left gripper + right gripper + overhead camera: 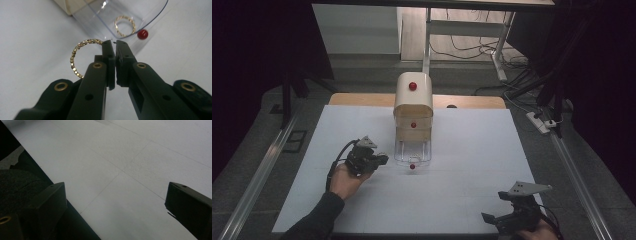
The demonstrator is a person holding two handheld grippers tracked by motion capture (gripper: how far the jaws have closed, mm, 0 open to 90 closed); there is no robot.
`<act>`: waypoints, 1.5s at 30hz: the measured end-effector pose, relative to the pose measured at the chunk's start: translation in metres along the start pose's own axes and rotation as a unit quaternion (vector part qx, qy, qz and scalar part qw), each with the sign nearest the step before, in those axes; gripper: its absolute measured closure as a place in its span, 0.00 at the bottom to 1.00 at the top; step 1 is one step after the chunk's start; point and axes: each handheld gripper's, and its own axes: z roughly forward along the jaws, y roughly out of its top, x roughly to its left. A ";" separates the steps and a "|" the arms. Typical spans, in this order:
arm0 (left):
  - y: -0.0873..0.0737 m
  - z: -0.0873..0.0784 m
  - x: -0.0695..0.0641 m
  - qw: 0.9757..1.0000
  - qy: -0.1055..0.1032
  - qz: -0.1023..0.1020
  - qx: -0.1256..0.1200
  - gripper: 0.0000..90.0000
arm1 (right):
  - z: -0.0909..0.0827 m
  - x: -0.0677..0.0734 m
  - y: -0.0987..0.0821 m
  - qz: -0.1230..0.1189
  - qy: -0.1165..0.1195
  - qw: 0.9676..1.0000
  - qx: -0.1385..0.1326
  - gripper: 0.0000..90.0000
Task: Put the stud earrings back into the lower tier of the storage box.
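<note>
Just left of the clear drawer (130, 15), the left gripper (113, 43) is clenched on a gold bead bracelet (77, 53), held above the white counter (462, 195). Another bracelet (125, 26) lies inside that drawer. Far right, the right gripper (115, 200) hangs released over the counter's edge.

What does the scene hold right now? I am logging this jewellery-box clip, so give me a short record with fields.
left gripper: shut on gold bead bracelet, pinched at its rim
second bracelet: lies inside the clear drawer
clear drawer: pulled out of the small cream cabinet, red knob at its front
right gripper: open, nothing between its jaws, near the table's front right corner
surface: white table
</note>
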 end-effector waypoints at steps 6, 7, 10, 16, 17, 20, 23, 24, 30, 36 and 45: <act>0.006 -0.009 -0.003 1.000 -0.003 0.000 -0.025 0.97 | 0.000 0.000 0.000 0.000 0.001 1.000 0.001 0.04; 0.007 -0.010 -0.004 1.000 -0.004 0.000 -0.029 0.97 | 0.000 0.000 0.000 0.000 0.001 1.000 0.001 0.04; 0.011 -0.011 -0.007 0.999 -0.008 0.004 -0.037 0.97 | 0.000 0.000 0.000 0.000 0.001 1.000 0.002 0.04; 0.017 -0.011 -0.013 0.999 -0.012 0.011 -0.046 0.97 | 0.000 -0.001 0.000 0.005 0.001 1.000 0.001 0.04; 0.018 -0.011 -0.014 0.999 -0.013 0.013 -0.047 0.97 | 0.000 -0.001 0.000 0.007 0.002 1.000 0.001 0.04; 0.021 -0.010 -0.016 0.999 -0.016 0.014 -0.049 0.97 | 0.000 -0.002 0.000 0.008 0.002 1.000 0.000 0.04; 0.025 -0.008 -0.019 0.998 -0.021 0.015 -0.052 0.97 | 0.000 -0.001 0.000 0.007 0.002 1.000 0.002 0.04; 0.027 -0.008 -0.020 0.998 -0.023 0.016 -0.053 0.97 | 0.000 -0.001 0.000 0.007 0.002 1.000 0.002 0.04; 0.036 -0.001 -0.027 0.997 -0.038 0.015 -0.059 0.97 | 0.000 -0.002 0.000 0.009 0.001 1.000 0.001 0.04; 0.042 0.010 -0.032 0.997 -0.045 0.017 -0.060 0.97 | 0.001 -0.002 0.000 0.008 0.001 1.000 0.004 0.04; 0.047 0.034 -0.037 0.998 -0.034 0.031 -0.046 0.97 | 0.001 -0.002 0.000 0.011 0.003 1.000 0.008 0.04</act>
